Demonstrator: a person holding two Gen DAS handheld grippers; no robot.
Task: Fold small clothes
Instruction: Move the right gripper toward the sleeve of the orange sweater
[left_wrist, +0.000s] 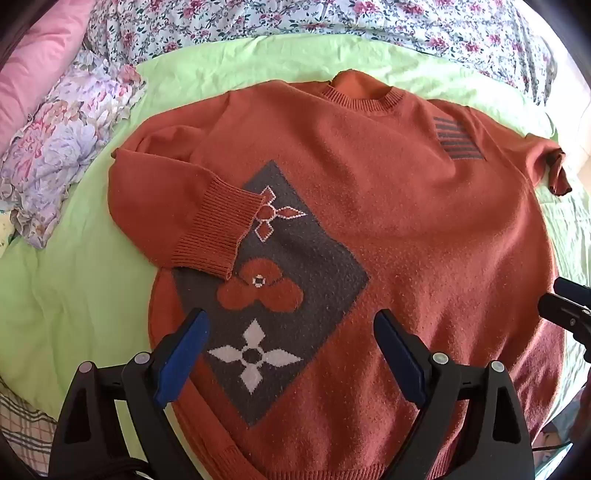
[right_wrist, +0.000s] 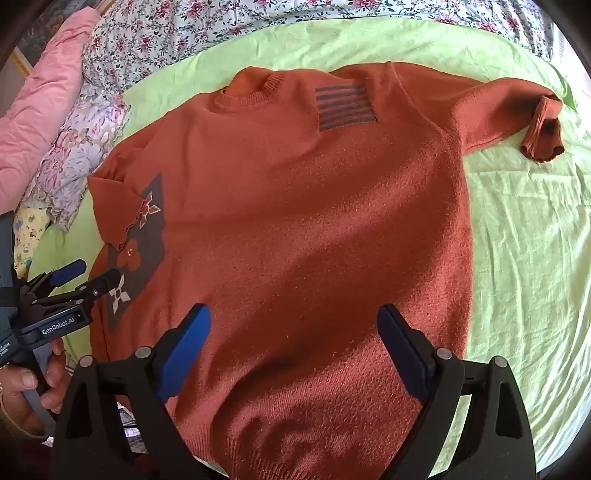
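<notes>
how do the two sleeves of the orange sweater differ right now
The left-side sleeve is folded inward, its ribbed cuff lying on the grey flower panel; the right-side sleeve is stretched outward, its cuff on the green sheet. The folded sleeve's cuff lies flat, while the stretched sleeve's cuff is turned and gapes open. Both are the same orange knit with ribbed ends.

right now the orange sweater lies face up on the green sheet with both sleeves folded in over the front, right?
Not quite. Only one sleeve is folded in over the orange sweater's front, its cuff on the grey patch. The other sleeve lies stretched out on the green sheet, as the right wrist view shows. The rest holds.
</notes>
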